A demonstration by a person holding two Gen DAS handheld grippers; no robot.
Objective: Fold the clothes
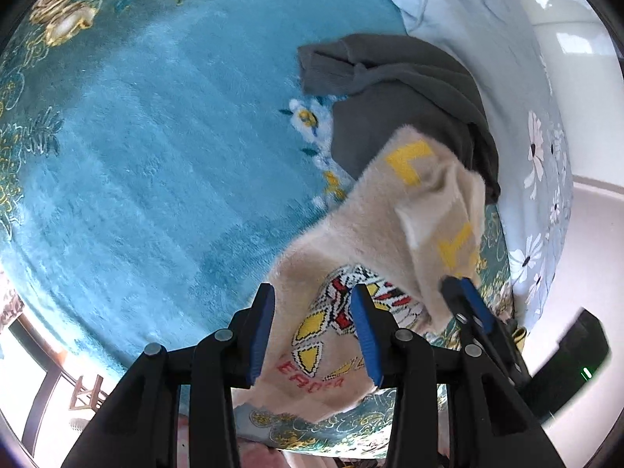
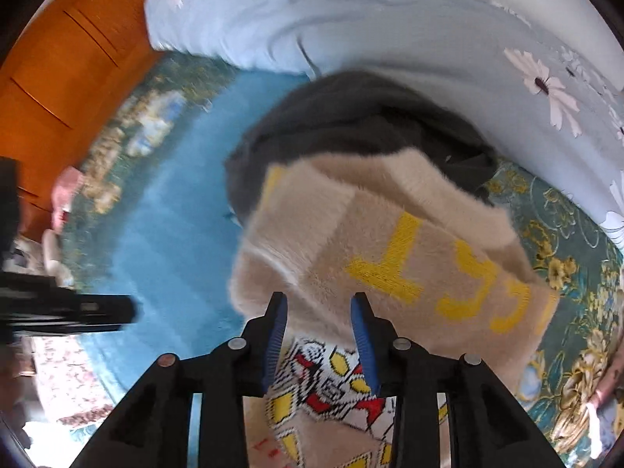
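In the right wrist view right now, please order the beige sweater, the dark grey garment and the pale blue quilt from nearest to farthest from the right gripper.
1. Beige sweater, directly at the right gripper.
2. Dark grey garment, behind the sweater.
3. Pale blue quilt, farthest, along the top.

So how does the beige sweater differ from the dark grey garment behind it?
The beige sweater is fluffy, with yellow letters and a colourful picture; the dark grey garment is plain. The beige sweater partly overlaps the dark grey garment, which lies crumpled. Both are on the blue floral blanket.
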